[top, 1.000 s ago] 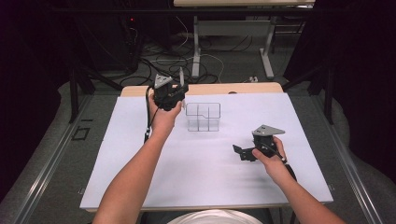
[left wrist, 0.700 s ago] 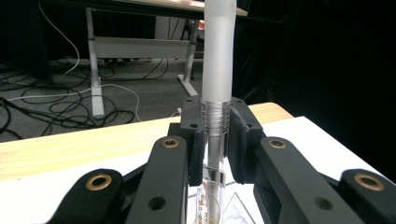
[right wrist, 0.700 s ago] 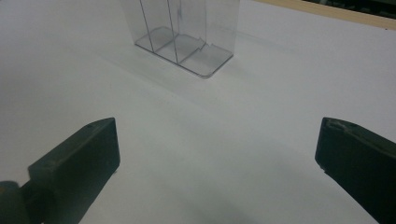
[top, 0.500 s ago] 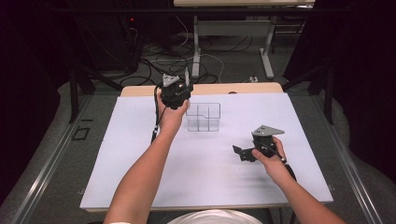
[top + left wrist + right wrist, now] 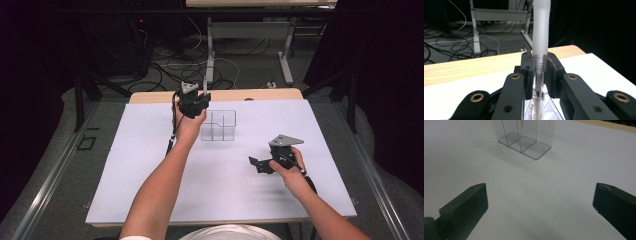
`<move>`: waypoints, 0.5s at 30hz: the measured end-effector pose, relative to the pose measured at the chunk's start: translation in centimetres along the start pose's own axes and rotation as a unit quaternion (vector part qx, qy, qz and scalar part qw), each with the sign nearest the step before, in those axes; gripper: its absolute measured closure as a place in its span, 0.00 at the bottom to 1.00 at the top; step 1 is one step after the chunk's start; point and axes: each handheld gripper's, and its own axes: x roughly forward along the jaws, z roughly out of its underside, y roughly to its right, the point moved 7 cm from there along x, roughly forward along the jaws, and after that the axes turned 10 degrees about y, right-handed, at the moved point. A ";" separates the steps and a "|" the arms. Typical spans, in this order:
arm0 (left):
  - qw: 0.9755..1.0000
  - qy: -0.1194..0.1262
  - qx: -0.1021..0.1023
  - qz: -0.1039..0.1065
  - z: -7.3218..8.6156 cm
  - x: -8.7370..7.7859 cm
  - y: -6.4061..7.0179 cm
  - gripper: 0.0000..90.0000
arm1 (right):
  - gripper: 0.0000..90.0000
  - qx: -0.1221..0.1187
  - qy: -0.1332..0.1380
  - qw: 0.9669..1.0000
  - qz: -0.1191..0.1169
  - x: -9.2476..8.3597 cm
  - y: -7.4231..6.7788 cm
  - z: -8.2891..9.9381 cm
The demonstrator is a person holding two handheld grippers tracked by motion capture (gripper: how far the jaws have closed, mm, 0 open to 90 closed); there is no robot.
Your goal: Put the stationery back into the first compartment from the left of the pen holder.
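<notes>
My left gripper is shut on a clear tube with a frosted white cap, held upright. In the left gripper view the jaws clamp the tube just below its threaded neck, and its lower end hangs over a clear plastic divided box. The box stands on the white table cover, at the back middle, with the gripper at its back left corner. My right gripper rests low on the table to the right front, open, facing the box with nothing between its jaws.
A white sheet covers the table, with a wooden edge showing at the back. Behind the table are cables on the floor and metal desk legs. Dark surroundings lie on both sides.
My left hand has carried the tube to the right and a little down, to the box's back left corner. The right gripper has stayed put.
</notes>
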 end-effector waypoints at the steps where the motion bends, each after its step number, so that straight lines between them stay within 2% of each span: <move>1: 1.000 -0.002 -0.001 -0.001 0.1 0.0 0.0 0.88 | 0.00 0.000 0.000 1.000 -0.002 0.0 0.0 0.0; 3: 1.000 -0.006 0.000 0.000 0.4 0.2 0.0 0.88 | 0.00 -0.001 0.000 1.000 -0.002 0.0 0.0 0.0; 4: 1.000 -0.008 0.000 0.000 0.6 0.3 0.1 0.88 | 0.00 0.000 0.009 1.000 -0.002 0.1 0.0 -0.1; 5: 1.000 -0.013 0.001 0.001 0.8 0.4 0.1 0.88 | 0.00 0.001 0.000 1.000 -0.001 0.0 0.0 0.0; 15: 0.999 -0.032 0.013 0.002 1.9 1.0 0.1 0.88 | 0.00 -0.005 0.003 1.000 -0.005 0.1 -0.1 0.0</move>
